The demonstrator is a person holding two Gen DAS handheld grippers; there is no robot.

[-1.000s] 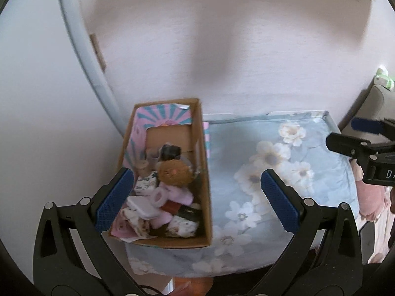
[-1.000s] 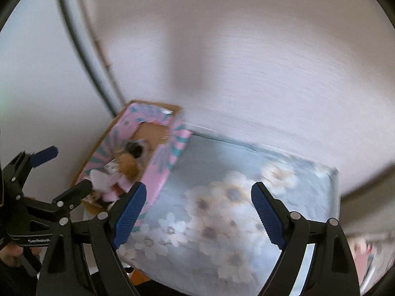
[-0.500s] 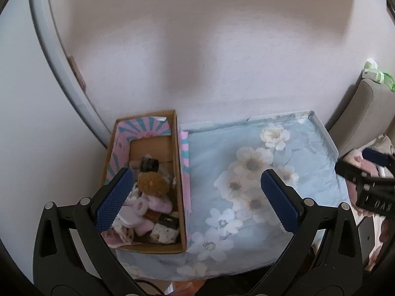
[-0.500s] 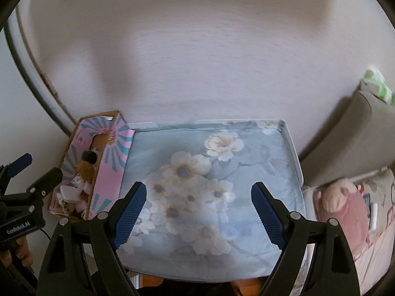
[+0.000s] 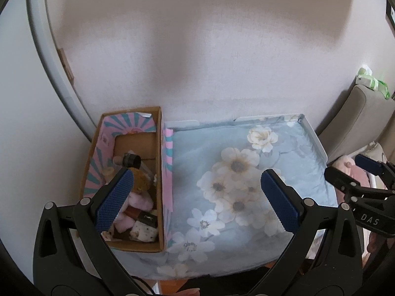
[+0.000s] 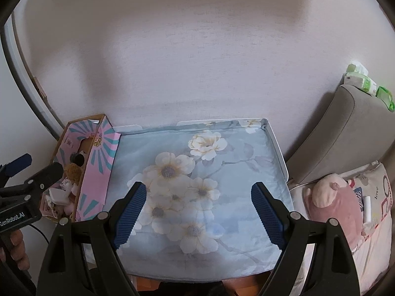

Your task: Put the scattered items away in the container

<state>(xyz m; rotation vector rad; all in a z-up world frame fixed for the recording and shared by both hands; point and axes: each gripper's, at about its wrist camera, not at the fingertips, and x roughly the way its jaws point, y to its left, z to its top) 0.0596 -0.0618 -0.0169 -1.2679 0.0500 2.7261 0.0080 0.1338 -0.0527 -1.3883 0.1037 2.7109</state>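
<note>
A cardboard box [image 5: 158,246] with pink and teal striped flaps stands at the left edge of the table; it also shows in the right wrist view [image 6: 95,172]. It holds several small items: a brown plush [image 5: 142,177], a black cap [image 5: 132,160], pink soft things [image 5: 140,201]. My left gripper [image 5: 195,202] is open and empty, high above the table near the box. My right gripper [image 6: 197,215] is open and empty above the table's middle. No loose item shows on the floral cloth [image 5: 237,177].
The table with the blue floral cloth [image 6: 197,172] stands against a pale wall. A grey chair back [image 6: 345,133] with green packets [image 6: 370,83] is at the right. A pink plush [image 6: 338,204] lies on a patterned cushion beside the table.
Both grippers have pulled back and up from the box; the right one has swung to face the table's middle. Both stayed open and empty.
</note>
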